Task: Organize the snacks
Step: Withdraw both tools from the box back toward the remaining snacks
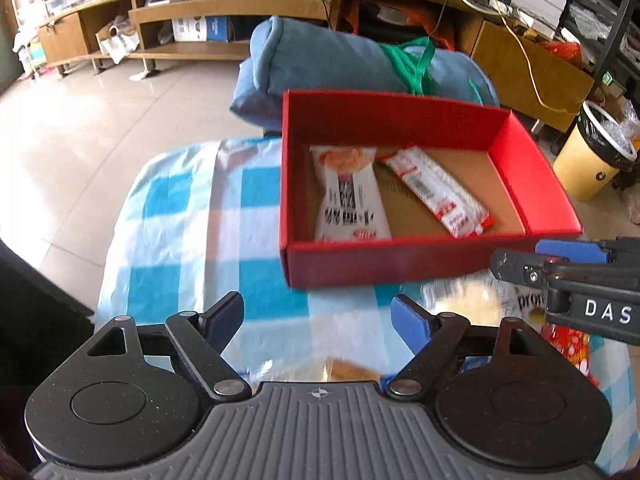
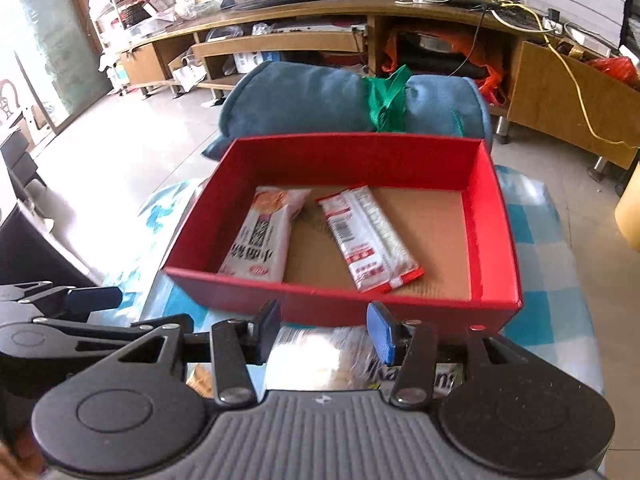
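Note:
A red cardboard box (image 1: 532, 172) (image 2: 492, 216) sits on the blue-and-white checked cloth (image 1: 192, 216). Two packets lie inside it: a wide white snack pack with an orange picture (image 1: 348, 196) (image 2: 260, 236) and a long white-and-red pack (image 1: 436, 192) (image 2: 368, 236). My left gripper (image 1: 318, 316) (image 2: 60, 292) hangs open before the box's near left corner, with a tan snack (image 1: 340, 372) on the cloth below it. My right gripper (image 2: 324, 334) (image 1: 536, 260) stands open at the box's near wall. A clear pack of pale snacks (image 2: 320, 356) (image 1: 472, 300) lies under and between its fingers.
A rolled blue cushion tied with a green strap (image 1: 340, 56) (image 2: 304, 96) lies behind the box. Beyond it are tiled floor and a long wooden TV cabinet (image 1: 224, 4) with cables. A yellow bin (image 1: 588, 160) stands at the right. A red-patterned packet (image 1: 572, 344) lies by the right gripper.

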The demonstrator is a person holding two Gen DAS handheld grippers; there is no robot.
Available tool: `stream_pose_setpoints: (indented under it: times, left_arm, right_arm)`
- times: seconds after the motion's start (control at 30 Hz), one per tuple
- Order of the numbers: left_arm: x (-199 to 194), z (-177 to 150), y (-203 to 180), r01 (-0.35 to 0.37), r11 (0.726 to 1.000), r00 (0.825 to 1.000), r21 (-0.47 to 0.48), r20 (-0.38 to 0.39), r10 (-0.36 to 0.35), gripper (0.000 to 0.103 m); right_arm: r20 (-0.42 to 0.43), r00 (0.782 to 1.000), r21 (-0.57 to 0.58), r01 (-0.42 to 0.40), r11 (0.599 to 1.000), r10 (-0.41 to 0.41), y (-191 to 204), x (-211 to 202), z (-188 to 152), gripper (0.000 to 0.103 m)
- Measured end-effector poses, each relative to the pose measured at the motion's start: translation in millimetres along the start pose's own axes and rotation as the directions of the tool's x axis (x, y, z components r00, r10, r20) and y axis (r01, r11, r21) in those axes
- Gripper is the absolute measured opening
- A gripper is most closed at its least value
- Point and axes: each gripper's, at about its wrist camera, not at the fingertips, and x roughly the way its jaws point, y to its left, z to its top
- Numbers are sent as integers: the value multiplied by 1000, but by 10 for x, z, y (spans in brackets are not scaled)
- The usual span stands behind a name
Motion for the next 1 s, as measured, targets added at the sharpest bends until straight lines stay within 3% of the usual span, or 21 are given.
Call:
stream_pose_setpoints:
  times: [0.5,1.0]
  left_arm:
    - [-135,-389,58,43,998,998,34,-49,-41,86]
    - [-266,-756,145,99,994,991,54,-99,-94,87]
  right_arm:
    - [-75,997,24,-34,999,36,216,-139,-556,47]
    - [-132,990,187,-17,982,42,229,-567,-1452,49]
